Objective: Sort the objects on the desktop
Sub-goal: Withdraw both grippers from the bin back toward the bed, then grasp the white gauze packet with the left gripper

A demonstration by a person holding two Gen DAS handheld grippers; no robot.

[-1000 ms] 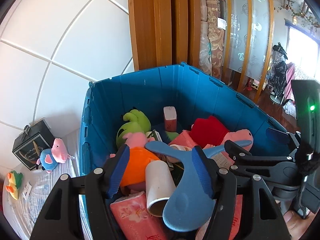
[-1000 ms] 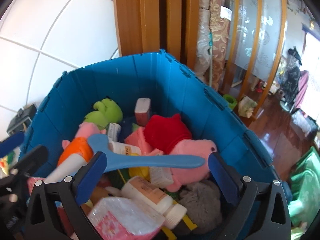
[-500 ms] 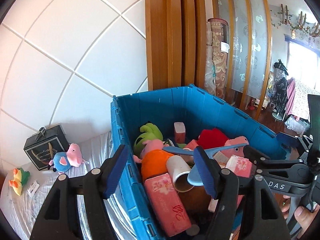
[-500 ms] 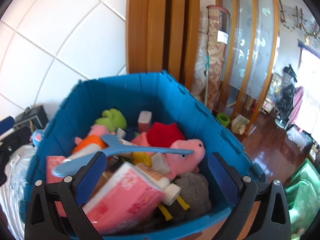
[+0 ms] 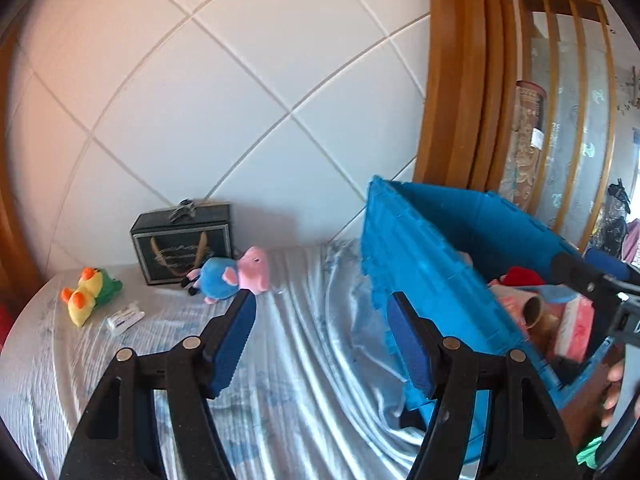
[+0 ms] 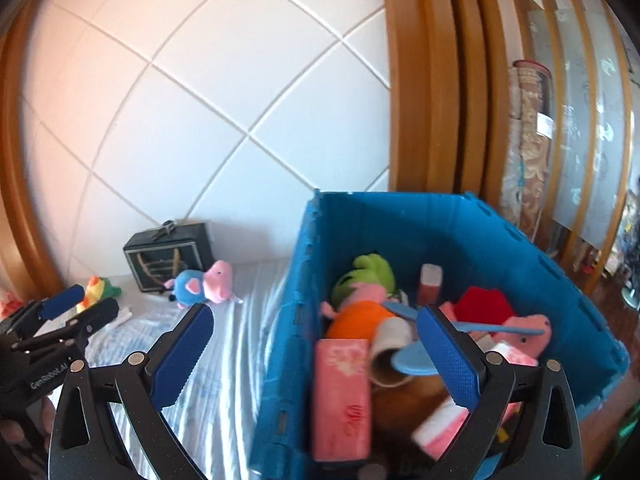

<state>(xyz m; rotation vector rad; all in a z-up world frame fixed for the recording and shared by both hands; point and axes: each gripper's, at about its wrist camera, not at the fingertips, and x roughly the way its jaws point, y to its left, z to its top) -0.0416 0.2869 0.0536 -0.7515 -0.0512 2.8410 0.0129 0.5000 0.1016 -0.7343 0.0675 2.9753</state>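
Left wrist view: the left gripper (image 5: 322,340) stands at lower centre, its blue pads spread apart with nothing between them, over a pale striped cloth (image 5: 312,360). The blue crate (image 5: 416,248) fills the right of the frame, a pink tissue pack (image 5: 576,320) and a cardboard tube (image 5: 534,312) visible inside. At centre left a pig toy (image 5: 232,274) in a blue body lies just in front of a dark gift bag (image 5: 182,240); further left lie a yellow-green duck toy (image 5: 90,292) and a small white packet (image 5: 125,317).

Right wrist view: the right gripper (image 6: 316,356) at lower centre is likewise released and empty, its right finger over the crate. Inside the crate are a green plush (image 6: 370,272), an orange-bodied pig plush (image 6: 362,312), a blue shoehorn (image 6: 416,356) and a red plush (image 6: 482,302). The left gripper appears at the left edge.
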